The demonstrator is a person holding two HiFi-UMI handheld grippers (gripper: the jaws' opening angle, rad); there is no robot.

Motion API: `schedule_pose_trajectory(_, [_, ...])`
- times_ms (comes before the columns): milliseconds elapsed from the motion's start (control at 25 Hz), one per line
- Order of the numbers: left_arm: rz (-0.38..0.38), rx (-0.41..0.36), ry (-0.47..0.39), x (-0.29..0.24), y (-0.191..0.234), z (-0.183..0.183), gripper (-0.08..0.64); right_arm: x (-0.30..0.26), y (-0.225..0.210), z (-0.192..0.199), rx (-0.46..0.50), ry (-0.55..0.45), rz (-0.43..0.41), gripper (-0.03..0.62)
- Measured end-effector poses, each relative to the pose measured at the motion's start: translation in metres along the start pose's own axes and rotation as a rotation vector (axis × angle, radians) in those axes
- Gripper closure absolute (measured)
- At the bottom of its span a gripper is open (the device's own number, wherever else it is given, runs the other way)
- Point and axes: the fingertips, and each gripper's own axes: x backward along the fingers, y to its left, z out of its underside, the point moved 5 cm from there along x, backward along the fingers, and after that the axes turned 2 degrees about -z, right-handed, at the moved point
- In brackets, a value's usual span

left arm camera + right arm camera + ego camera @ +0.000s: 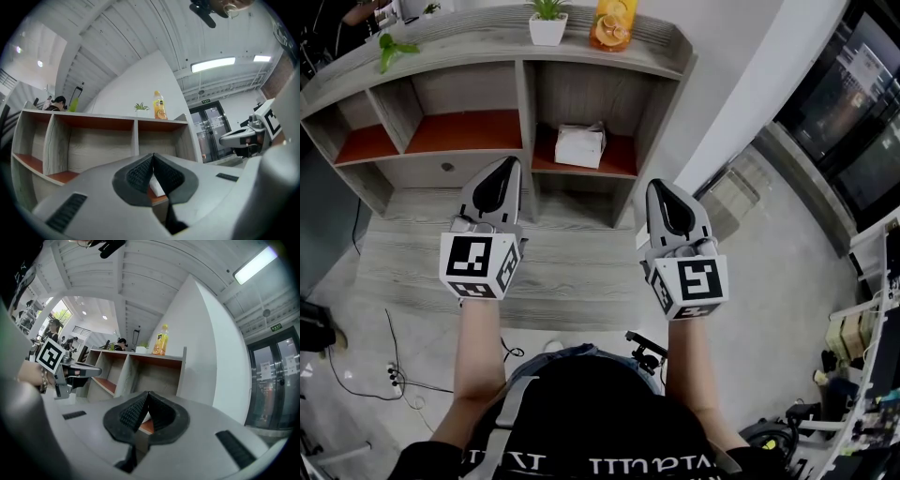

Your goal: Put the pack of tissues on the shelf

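A white pack of tissues [580,144] lies on the red floor of the rightmost compartment of the wooden shelf [525,98]. Both grippers hang in front of the shelf, short of it, with nothing between their pads. My left gripper [503,171] is shut, its tip pointing at the divider left of the pack. My right gripper [663,190] is shut too, off the shelf's right end. In the left gripper view a sliver of the tissue pack [157,187] shows behind the closed pads [140,174]. The right gripper view shows its pads [132,412] pressed together.
On top of the shelf stand a potted plant [548,21] and an orange juice bottle [613,22]. A white wall column [773,84] rises right of the shelf. Cables [370,375] lie on the floor at the lower left; equipment clutters the lower right.
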Motion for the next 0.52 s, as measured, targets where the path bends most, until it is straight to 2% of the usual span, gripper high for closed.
schedule_pose_trajectory(520, [-0.014, -0.036, -0.002, -0.0023, 0.0001, -0.0046, 0.546, 0.0013, -0.0012, 0.0028, 0.006, 0.007, 0.012, 0.575])
